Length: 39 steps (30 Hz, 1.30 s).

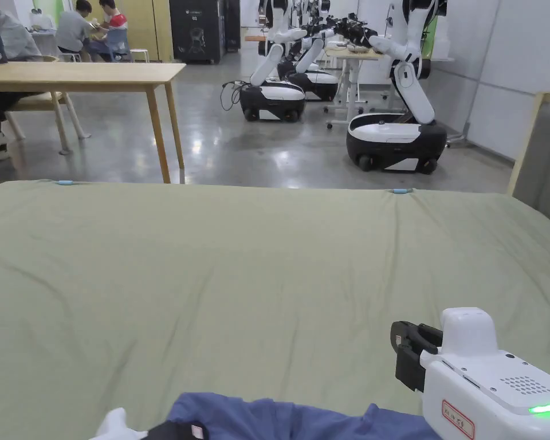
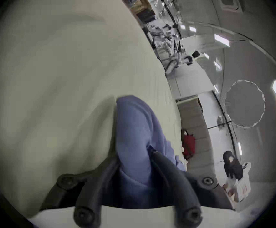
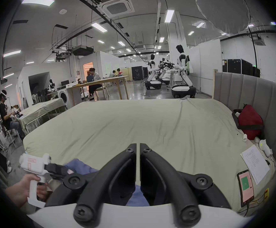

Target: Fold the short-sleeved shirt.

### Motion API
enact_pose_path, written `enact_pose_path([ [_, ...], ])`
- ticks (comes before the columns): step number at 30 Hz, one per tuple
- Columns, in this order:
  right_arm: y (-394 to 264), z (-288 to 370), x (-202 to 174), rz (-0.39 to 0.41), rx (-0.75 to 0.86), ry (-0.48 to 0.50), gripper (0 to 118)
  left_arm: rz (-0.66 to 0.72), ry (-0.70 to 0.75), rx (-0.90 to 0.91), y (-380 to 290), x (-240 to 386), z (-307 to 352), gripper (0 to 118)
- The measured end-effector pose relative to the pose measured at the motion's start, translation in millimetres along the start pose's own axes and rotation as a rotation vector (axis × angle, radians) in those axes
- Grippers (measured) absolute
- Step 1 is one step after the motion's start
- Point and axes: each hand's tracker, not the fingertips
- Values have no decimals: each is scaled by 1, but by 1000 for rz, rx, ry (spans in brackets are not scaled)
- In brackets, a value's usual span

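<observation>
At the bed's near edge, we hold the blue short-sleeved shirt [image 2: 134, 132] bunched between the jaws of our left gripper [image 2: 134, 157], clenched on the cloth, apparently to drag it onto open bedding. Our right gripper [image 3: 138, 149] hovers beside it, jaws pressed together on nothing (a sliver of blue lies beneath). Beyond stretches the green bedsheet [image 1: 256, 258], then parked wheeled robots [image 1: 394, 137].

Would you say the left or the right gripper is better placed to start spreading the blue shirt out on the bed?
Probably the left gripper: blue shirt sits between its jaws. The right gripper is shut, empty.
</observation>
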Motion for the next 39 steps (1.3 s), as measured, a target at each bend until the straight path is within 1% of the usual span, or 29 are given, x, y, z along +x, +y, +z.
enact_pose_path([
  [1, 0, -1, 0, 0, -2, 1, 5, -31, 21, 9, 12, 3, 12, 14],
  [2, 0, -1, 0, 0, -4, 5, 5, -76, 87, 34, 20, 6, 23, 14],
  [4, 1, -1, -2, 7, -6, 5, 5, -226, 215, 80, 29, 18, 40, 14],
  [6, 1, 0, -2, 16, -5, 6, 5, -275, 272, 126, 36, 36, 48, 14],
  [7, 1, 2, -2, 19, -7, 6, 5, -348, 284, 138, 29, 55, 48, 14],
  [8, 1, 4, -2, 21, -8, 4, 5, -469, 290, 140, 15, 80, 42, 14],
  [10, 0, 8, 1, 24, -6, -3, 5, -661, 279, 109, -21, 127, 20, 14],
  [13, -1, 16, 8, 37, -4, -28, 5, -917, 249, 48, -94, 186, -29, 14],
  [15, -3, 22, 17, 34, -5, -43, 5, -1093, 283, -8, -143, 207, -67, 14],
  [17, -8, 28, 27, 38, -11, -70, 5, -1279, 360, -83, -191, 206, -111, 14],
  [20, -17, 32, 38, 52, -24, -106, 5, -1384, 523, -117, -229, 180, -166, 14],
  [21, -18, 32, 41, 44, -34, -107, 5, -1379, 535, -116, -230, 170, -173, 14],
  [22, -20, 31, 43, 40, -37, -107, 5, -1357, 513, -116, -231, 170, -173, 23],
  [23, -21, 31, 44, 44, -39, -110, 5, -1305, 449, -125, -227, 177, -162, 44],
  [24, -22, 31, 45, 52, -40, -109, 5, -1218, 357, -134, -220, 187, -148, 76],
  [25, -22, 31, 45, 56, -39, -103, 5, -1131, 267, -154, -203, 199, -129, 104],
  [26, -22, 31, 46, 54, -39, -94, 5, -1061, 189, -142, -193, 207, -111, 111],
  [27, -22, 30, 46, 48, -41, -88, 5, -1011, 121, -95, -182, 213, -94, 113],
  [29, -23, 29, 46, 39, -43, -84, 5, -937, 73, -8, -157, 219, -82, 115],
  [30, -23, 27, 46, 30, -53, -76, 5, -890, 103, 1, -147, 217, -85, 115],
  [31, -24, 24, 47, 16, -65, -67, 5, -859, 131, -2, -139, 214, -91, 112],
  [32, -25, 22, 47, 6, -73, -62, 5, -838, 153, -55, -135, 209, -101, 98],
  [33, -26, 20, 46, -2, -87, -58, 5, -828, 171, -135, -136, 204, -117, 64],
  [34, -28, 19, 46, -8, -100, -51, 5, -809, 169, -175, -139, 198, -128, 0],
  [35, -30, 19, 45, -12, -110, -50, 5, -782, 164, -220, -147, 192, -139, 0],
  [36, -32, 19, 44, -13, -114, -55, 5, -784, 155, -292, -155, 185, -147, 0],
  [37, -34, 19, 44, -20, -122, -57, 5, -732, 89, -335, -170, 180, -154, 0],
  [38, -35, 18, 43, -33, -135, -54, 5, -731, 72, -367, -181, 178, -161, 0],
  [39, -38, 16, 42, -47, -149, -44, 5, -739, 86, -404, -192, 175, -166, 0],
])
